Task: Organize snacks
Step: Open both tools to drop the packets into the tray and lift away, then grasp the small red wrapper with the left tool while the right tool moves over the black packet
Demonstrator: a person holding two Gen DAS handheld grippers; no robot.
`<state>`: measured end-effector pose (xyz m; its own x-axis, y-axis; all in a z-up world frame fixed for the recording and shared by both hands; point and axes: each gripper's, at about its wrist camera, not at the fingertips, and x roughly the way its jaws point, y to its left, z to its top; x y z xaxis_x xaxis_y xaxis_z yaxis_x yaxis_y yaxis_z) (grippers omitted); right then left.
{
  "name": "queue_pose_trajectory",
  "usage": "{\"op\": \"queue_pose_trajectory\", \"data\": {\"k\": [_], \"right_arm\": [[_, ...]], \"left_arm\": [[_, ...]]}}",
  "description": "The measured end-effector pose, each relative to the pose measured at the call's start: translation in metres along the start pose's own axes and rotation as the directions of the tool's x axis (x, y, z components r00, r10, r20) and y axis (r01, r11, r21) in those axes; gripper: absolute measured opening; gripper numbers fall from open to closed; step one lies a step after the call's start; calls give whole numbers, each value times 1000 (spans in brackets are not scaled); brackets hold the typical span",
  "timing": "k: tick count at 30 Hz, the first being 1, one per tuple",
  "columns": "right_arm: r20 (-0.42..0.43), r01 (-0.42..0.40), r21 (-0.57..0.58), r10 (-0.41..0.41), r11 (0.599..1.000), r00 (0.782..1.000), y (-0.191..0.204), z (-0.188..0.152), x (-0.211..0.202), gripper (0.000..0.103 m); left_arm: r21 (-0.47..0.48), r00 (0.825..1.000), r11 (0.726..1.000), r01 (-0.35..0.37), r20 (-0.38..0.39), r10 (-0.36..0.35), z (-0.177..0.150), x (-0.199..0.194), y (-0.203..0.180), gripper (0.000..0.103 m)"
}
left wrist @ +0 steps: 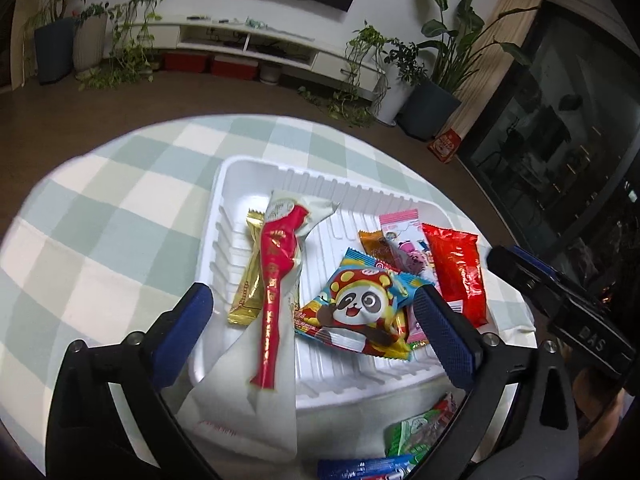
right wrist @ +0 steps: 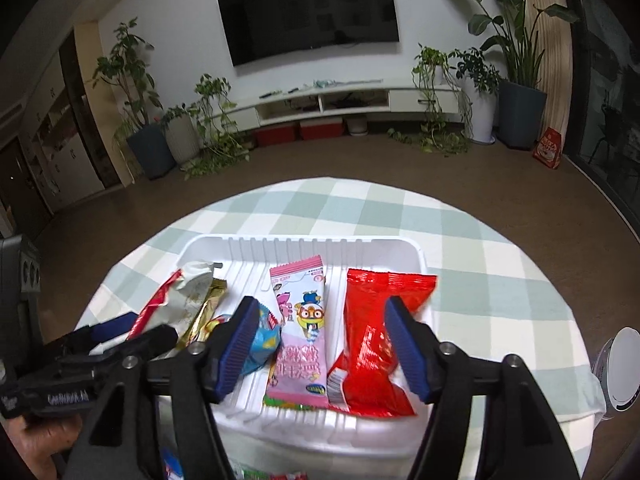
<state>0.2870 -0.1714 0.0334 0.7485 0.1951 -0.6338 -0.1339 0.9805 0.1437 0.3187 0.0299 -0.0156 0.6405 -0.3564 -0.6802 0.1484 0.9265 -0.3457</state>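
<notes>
Both our tongs, left gripper [left wrist: 312, 336] and right gripper [right wrist: 320, 350], gape empty | near green packet [left wrist: 416, 434]: light, crinkly, slippery | we pinch its sealed end

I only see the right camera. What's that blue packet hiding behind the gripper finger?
Observer: A panda snack, lying in the tray and overlapping the pink packet.
Operator: Is anything else next to the pink one?
Observer: Yes, an orange packet pokes out at its side.
Operator: Are any snacks still outside?
Observer: A green packet lies on the cloth by the tray's near rim.
</notes>
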Motion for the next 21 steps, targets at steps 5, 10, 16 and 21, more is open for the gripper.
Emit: {"op": "queue_pose_trajectory", "data": {"k": [5, 10, 16, 21], "right_arm": [[22, -38, 2, 38, 999, 999, -8, -13, -23, 82], [28, -48, 1, 48, 999, 998, -12, -41, -48, 87], [42, -40, -12, 40, 999, 998, -13, -82, -80, 87], [43, -49, -25, 50, 998, 998, -10, -107, -100, 87]], "left_arm": [[45, 999, 998, -32, 35, 31, -3, -28, -7, 102], [70, 996, 997, -33, 82, 27, -14, -66, -10, 102], [112, 997, 992, -52, 56, 46, -35, -104, -26, 102], [153, 1000, 988, -2, -7, 3, -86, -129, -49, 102]]}}
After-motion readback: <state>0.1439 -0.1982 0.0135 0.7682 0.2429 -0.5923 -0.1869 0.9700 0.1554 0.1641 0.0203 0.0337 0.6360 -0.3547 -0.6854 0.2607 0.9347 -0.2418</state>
